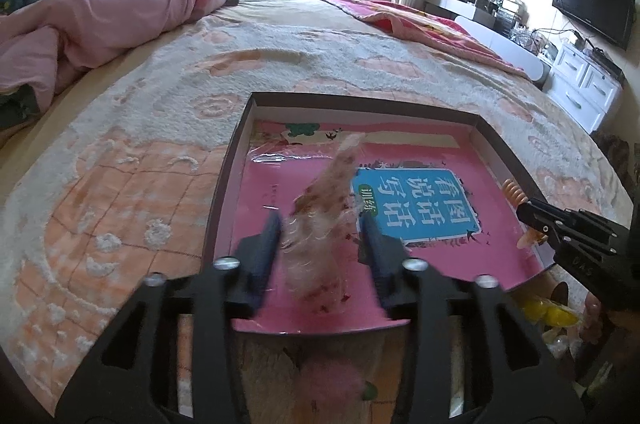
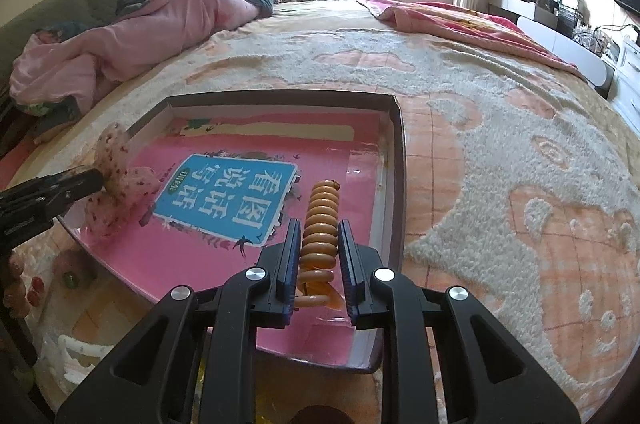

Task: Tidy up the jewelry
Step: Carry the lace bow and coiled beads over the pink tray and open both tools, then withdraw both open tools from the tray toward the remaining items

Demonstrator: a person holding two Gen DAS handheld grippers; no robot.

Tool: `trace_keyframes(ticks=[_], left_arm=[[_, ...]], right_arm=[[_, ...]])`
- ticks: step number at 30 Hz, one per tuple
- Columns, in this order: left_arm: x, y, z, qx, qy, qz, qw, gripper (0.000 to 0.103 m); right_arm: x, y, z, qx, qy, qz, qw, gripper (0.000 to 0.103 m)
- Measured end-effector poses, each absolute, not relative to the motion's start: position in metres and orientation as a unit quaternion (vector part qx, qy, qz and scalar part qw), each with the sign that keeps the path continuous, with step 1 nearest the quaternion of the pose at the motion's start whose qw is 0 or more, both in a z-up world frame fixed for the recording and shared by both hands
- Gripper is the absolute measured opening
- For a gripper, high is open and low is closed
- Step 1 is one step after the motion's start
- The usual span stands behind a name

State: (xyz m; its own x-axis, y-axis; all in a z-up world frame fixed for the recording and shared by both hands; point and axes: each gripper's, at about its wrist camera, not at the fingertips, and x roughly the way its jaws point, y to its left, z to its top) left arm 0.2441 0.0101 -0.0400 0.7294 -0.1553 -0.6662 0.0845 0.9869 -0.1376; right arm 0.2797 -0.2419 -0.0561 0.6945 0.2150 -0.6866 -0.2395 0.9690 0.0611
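Note:
A shallow dark-rimmed box (image 1: 360,100) lies on the bed with a pink book (image 1: 440,252) flat inside it. My left gripper (image 1: 322,224) is shut on a sheer pink floral scrunchie (image 1: 328,207) and holds it over the box's left part; the scrunchie also shows in the right wrist view (image 2: 120,179). My right gripper (image 2: 319,228) is shut on an orange spiral hair tie (image 2: 320,224) over the box's right side (image 2: 398,159). The coil and right gripper also show in the left wrist view (image 1: 532,216).
The box lies on a peach and white fluffy blanket (image 2: 500,143). Small loose accessories lie near the box's front edge, yellow ones (image 1: 548,312) and red and green ones (image 2: 52,280). A pink quilt (image 1: 100,19) is heaped at the far left. White drawers (image 1: 584,83) stand right of the bed.

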Motion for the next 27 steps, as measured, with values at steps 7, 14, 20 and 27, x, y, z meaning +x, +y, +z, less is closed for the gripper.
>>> trace_keyframes(ticks=[7, 14, 20, 27], left_arm=[[0.227, 0.016, -0.026, -0.054, 0.340, -0.052, 0.938, 0.063], [0.205, 0.020, -0.009, -0.066, 0.313, -0.045, 0.946, 0.091], [0.183, 0.022, 0.003, -0.068, 0.289, -0.040, 0.954, 0.091], [0.157, 0.024, 0.012, -0.069, 0.266, -0.036, 0.961, 0.092]], right_arm=[[0.267, -0.248, -0.047, -0.005, 0.347, 0.121, 0.930, 0.041], [0.246, -0.255, -0.032, 0.010, 0.326, 0.124, 0.937, 0.057], [0.224, -0.252, -0.020, 0.004, 0.307, 0.128, 0.943, 0.062], [0.194, -0.245, -0.010, -0.007, 0.288, 0.143, 0.947, 0.067]])
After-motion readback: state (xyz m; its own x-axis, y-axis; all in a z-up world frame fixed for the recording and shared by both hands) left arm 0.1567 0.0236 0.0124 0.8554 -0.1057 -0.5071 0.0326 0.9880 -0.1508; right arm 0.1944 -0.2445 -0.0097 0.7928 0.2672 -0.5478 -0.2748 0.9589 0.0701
